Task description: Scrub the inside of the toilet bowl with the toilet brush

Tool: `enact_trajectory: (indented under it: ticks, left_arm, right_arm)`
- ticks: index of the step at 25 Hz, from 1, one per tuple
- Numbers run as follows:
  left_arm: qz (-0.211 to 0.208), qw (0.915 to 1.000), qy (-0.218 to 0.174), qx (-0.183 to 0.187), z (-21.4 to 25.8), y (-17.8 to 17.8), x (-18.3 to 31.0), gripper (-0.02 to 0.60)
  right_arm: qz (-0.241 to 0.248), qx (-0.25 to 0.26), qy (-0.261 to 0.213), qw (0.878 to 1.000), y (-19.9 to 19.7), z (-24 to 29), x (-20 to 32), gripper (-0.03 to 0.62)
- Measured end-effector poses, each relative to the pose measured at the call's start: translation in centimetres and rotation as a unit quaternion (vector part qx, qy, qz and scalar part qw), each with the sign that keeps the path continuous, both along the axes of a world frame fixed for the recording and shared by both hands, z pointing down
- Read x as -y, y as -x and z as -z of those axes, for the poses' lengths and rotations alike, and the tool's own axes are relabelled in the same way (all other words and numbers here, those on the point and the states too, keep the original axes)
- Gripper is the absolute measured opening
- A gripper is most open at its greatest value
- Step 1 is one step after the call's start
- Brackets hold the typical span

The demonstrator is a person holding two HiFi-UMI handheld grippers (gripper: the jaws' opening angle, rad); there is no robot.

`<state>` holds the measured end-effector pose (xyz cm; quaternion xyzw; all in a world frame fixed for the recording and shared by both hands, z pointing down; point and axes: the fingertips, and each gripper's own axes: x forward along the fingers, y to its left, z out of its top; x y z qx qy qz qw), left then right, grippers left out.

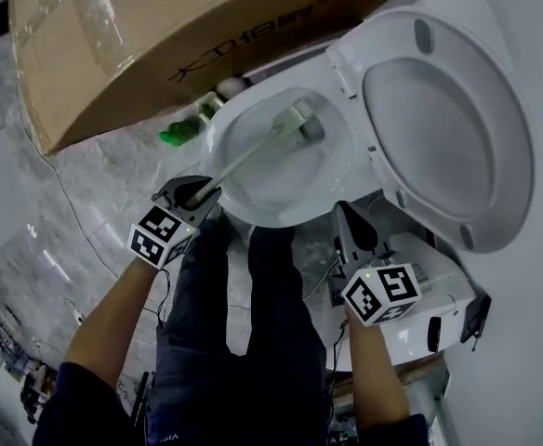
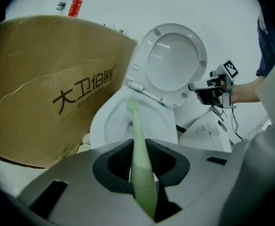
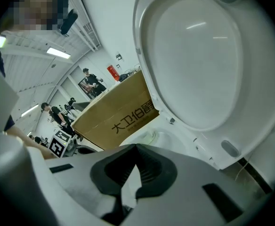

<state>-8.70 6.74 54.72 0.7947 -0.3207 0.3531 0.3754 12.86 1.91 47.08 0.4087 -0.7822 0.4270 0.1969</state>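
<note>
The white toilet bowl (image 1: 253, 207) stands with its seat and lid (image 1: 448, 128) raised to the right. A pale green toilet brush handle (image 1: 244, 161) runs from my left gripper (image 1: 195, 193) down into the bowl, and the brush head (image 1: 301, 119) lies near the drain. The left gripper view shows the jaws of my left gripper (image 2: 140, 161) shut on the handle (image 2: 138, 135), with the brush head (image 2: 133, 102) inside the bowl. My right gripper (image 1: 346, 214) hovers by the bowl's near right rim, shut and holding nothing (image 3: 133, 168).
A large brown cardboard box (image 1: 160, 35) leans just left of and behind the toilet. A green object (image 1: 178, 135) lies at the box's foot. A white boxy unit (image 1: 430, 328) with cables sits to the right of my legs. Several people stand far off in the right gripper view.
</note>
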Motion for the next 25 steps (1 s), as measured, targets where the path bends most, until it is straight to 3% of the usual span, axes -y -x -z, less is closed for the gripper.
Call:
enact_trajectory:
  ticks: [5,13,25]
  left_arm:
    - [-0.004,0.9999,0.011,0.006,-2.5,-0.5,0.1,0.095]
    - [0.023,0.9994,0.02,0.017,-4.7,-1.6,1.5,0.095]
    - [0.027,0.9992,0.027,-0.005,-5.7,-4.4,2.0,0.095]
  right_arm:
    - [-0.004,-0.004,0.014,1.0,-0.7,-2.1,-0.8,0.005]
    - [-0.004,0.0,0.026,1.0,-0.9,-3.4,-1.6,0.005]
    - [-0.023,-0.001,0.035,0.999,-2.3,-4.1,-2.9,0.005]
